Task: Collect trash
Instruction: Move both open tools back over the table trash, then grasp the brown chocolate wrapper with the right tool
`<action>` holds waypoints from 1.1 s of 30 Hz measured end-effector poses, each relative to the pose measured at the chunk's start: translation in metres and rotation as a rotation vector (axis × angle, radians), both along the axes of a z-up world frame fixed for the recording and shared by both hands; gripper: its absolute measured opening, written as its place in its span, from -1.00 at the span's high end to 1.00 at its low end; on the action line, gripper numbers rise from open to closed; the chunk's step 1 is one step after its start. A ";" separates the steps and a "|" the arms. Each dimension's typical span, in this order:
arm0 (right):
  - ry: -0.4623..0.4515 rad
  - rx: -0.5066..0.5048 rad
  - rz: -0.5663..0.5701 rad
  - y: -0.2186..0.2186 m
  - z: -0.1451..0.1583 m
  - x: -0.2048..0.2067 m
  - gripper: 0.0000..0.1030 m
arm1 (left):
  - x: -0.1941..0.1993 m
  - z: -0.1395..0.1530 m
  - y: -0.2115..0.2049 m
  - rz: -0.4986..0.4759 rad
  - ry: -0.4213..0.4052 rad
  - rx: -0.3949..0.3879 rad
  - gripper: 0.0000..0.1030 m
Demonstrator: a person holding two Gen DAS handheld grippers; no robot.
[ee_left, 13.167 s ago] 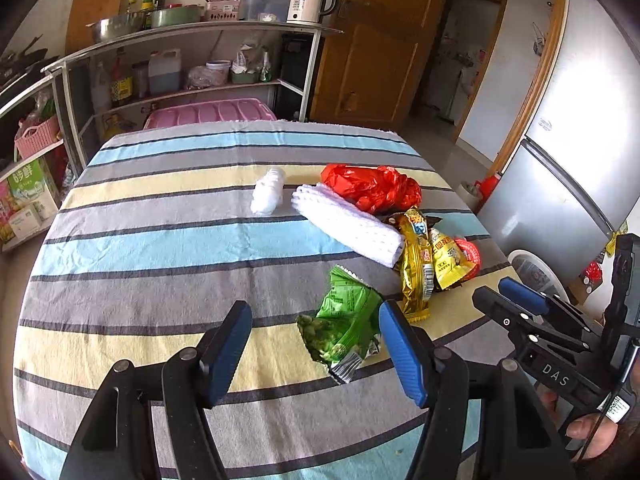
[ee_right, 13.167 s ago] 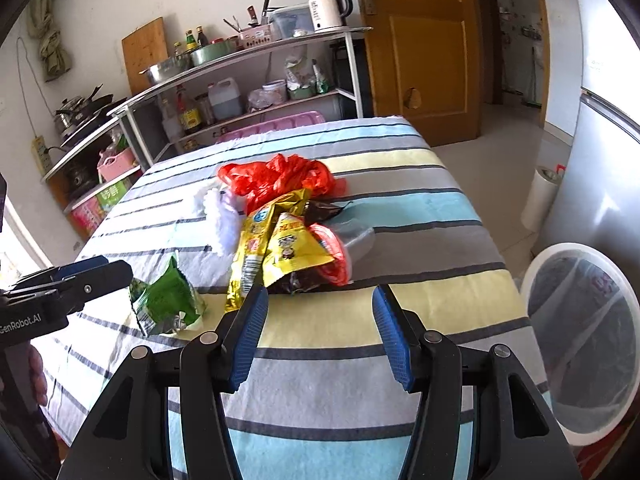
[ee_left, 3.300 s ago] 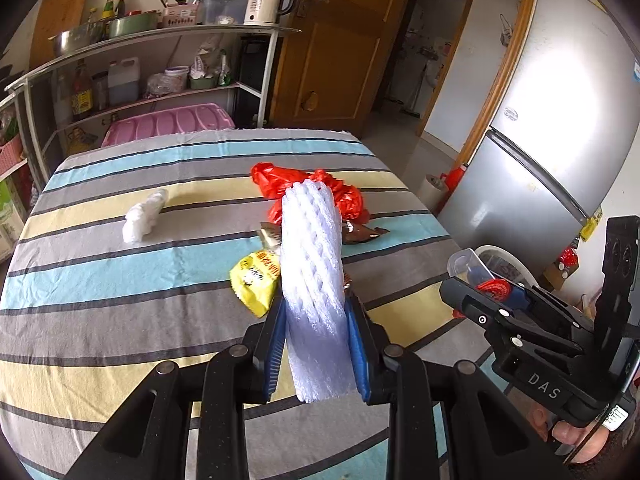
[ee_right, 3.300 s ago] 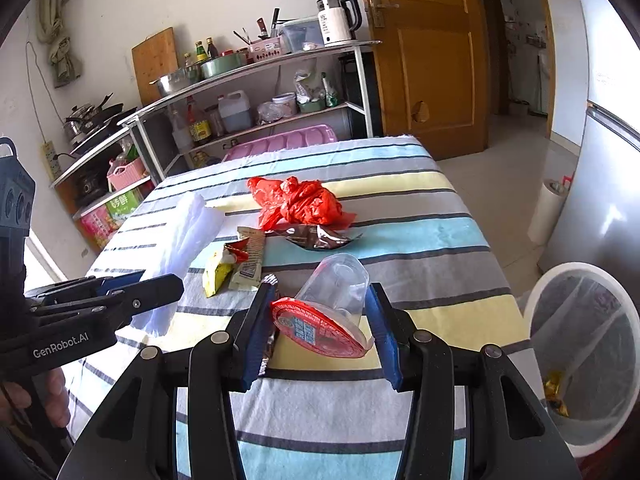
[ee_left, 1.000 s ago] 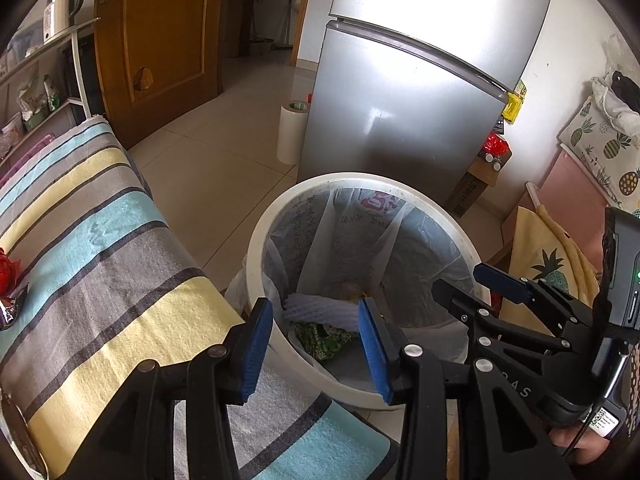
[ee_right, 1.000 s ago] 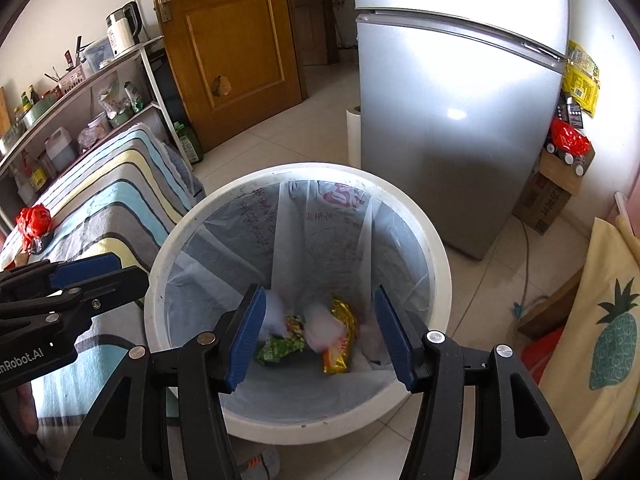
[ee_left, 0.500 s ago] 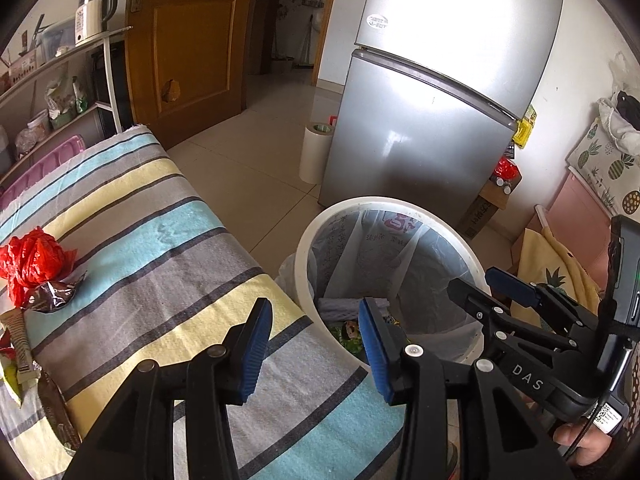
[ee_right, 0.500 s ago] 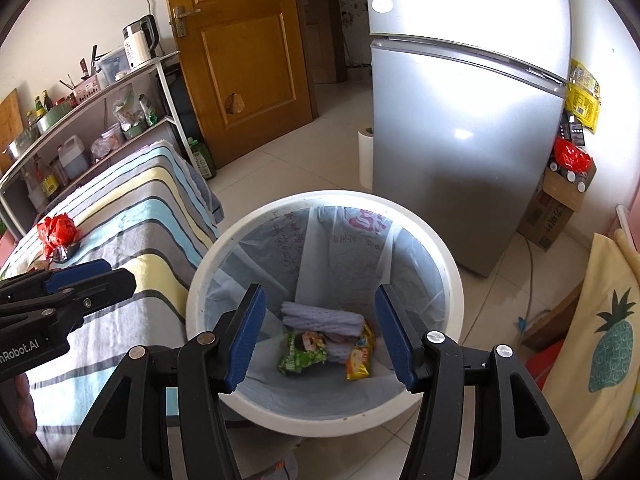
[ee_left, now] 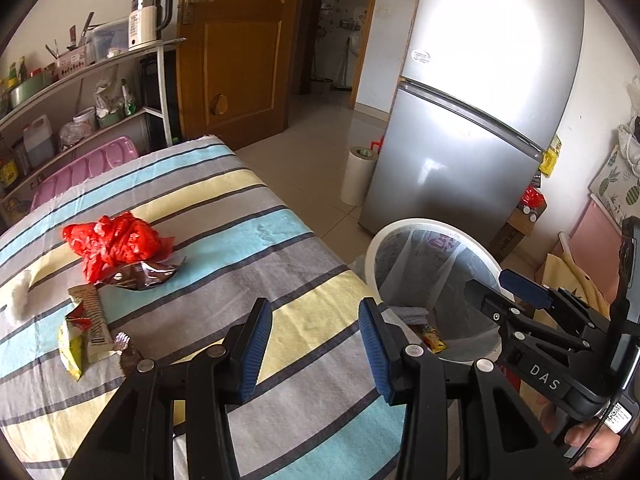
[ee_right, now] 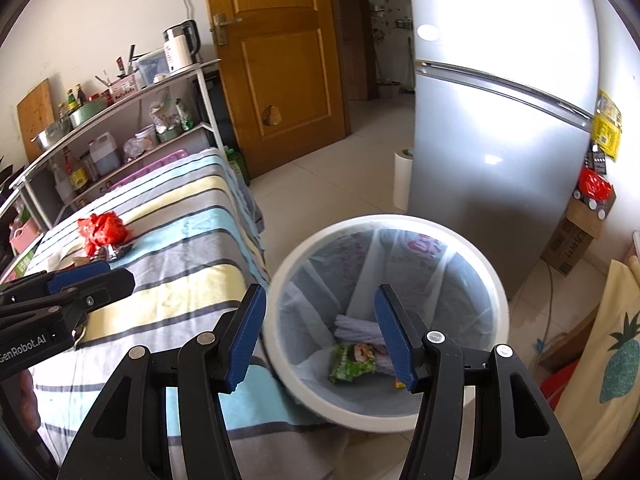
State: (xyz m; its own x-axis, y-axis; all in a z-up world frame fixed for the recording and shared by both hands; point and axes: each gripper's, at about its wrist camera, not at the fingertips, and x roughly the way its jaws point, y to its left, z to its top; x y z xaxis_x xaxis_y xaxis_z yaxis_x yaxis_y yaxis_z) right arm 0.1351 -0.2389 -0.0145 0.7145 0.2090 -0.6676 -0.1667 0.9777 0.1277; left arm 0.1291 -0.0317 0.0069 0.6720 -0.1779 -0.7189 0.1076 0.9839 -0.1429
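Both tongs, left (ee_left: 314, 338) and right (ee_right: 318, 334), are gaping empty; crumpled red plastic bag (ee_left: 114, 242) is risking slipping from a shallow pinch.

"DAS" is printed on the right gripper (ee_left: 520, 284) — "GenRobot.AI" is read on the left gripper (ee_right: 90, 276).

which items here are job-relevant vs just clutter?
Job:
red plastic bag
dark foil wrapper
yellow snack packets
white wad
trash bin

Clutter:
kettle
fridge
paper roll
pink tray
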 end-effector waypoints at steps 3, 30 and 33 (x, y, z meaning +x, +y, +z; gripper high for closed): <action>-0.012 0.001 0.028 0.016 0.003 -0.003 -0.12 | -0.008 0.003 0.018 0.039 -0.010 0.000 0.13; 0.048 0.002 0.396 0.183 -0.015 -0.013 -0.21 | -0.077 -0.011 0.181 0.429 0.019 0.096 0.13; 0.057 -0.007 0.438 0.200 -0.020 -0.014 -0.21 | -0.081 -0.015 0.191 0.443 0.027 0.073 0.13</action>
State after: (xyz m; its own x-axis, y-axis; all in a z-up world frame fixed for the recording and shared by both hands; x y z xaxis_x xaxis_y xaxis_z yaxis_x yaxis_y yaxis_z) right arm 0.1207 -0.0385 -0.0342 0.5215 0.4793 -0.7059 -0.5581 0.8174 0.1427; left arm 0.0483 0.1597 -0.0083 0.6529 0.1746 -0.7370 -0.3295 0.9417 -0.0688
